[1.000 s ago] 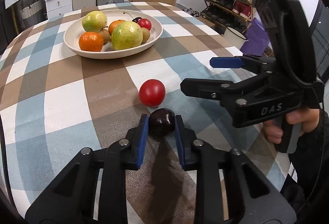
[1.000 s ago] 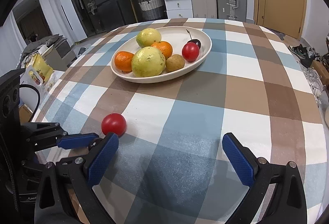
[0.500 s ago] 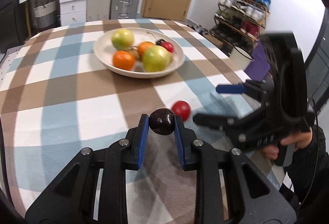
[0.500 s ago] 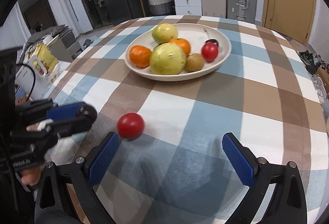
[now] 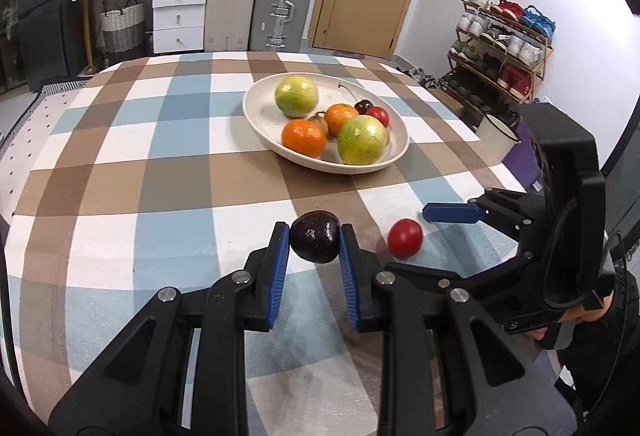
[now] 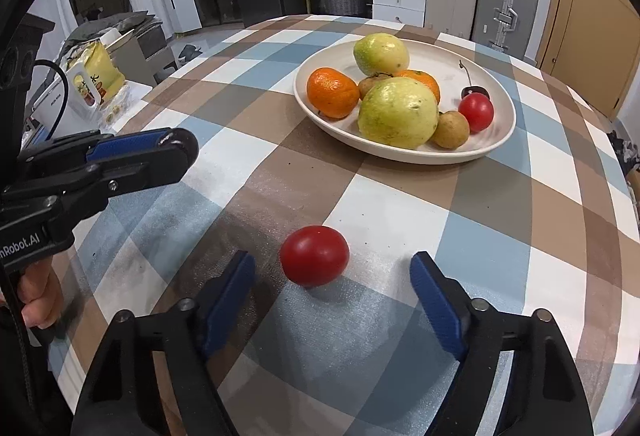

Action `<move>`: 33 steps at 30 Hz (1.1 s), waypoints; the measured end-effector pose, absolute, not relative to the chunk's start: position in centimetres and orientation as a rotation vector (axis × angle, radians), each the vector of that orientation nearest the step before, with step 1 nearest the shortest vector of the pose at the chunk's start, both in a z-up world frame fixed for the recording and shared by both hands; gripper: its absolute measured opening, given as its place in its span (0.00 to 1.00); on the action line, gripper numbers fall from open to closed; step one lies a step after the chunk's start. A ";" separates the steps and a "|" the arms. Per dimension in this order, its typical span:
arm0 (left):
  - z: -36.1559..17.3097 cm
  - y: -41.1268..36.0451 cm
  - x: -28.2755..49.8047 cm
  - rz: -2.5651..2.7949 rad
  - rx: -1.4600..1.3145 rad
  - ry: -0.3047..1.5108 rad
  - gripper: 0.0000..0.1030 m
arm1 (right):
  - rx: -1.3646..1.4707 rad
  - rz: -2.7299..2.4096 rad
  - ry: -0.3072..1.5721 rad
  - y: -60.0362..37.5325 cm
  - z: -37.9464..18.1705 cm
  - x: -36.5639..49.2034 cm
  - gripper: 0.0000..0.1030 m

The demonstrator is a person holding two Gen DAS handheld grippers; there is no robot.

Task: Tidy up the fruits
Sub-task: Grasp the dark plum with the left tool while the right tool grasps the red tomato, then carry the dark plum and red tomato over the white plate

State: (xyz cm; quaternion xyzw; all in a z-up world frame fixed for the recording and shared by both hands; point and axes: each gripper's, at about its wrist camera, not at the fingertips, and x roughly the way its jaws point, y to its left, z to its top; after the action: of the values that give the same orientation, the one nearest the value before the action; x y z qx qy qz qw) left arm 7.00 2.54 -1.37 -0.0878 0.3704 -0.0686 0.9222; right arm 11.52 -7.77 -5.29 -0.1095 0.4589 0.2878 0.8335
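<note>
left tongs (image 5: 315,242): clamped, holding | right tongs (image 6: 332,286): closing, nothing gripped

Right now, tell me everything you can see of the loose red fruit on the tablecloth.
The loose red fruit is small, smooth and glossy, slightly oval, like a cherry tomato, with no stem showing. It rests on the checked tablecloth, apart from the cream bowl. The right gripper has its jaws on either side of it, closing but not touching yet. Its underside is hidden.
</note>
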 end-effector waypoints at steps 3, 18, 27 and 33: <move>-1.5 2.6 7.1 -0.133 -0.180 0.761 0.22 | -0.237 0.617 0.963 -7.6 -5.3 11.4 0.70; -2.1 2.5 7.5 -0.104 -0.168 0.764 0.22 | -0.236 0.662 0.918 -7.5 -4.9 10.9 0.32; -2.0 2.5 7.6 -0.087 -0.162 0.752 0.22 | -0.185 0.676 0.870 -8.9 -3.5 10.8 0.32; -1.2 2.3 7.8 -0.083 -0.155 0.737 0.22 | -0.146 0.672 0.836 -10.2 -2.3 11.2 0.32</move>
State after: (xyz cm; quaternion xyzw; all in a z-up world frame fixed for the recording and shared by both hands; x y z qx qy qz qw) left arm 7.84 2.26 -1.24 -0.0754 0.3599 -0.0405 0.9290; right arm 11.23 -10.16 -2.33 -0.0694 0.3980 0.3196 0.8571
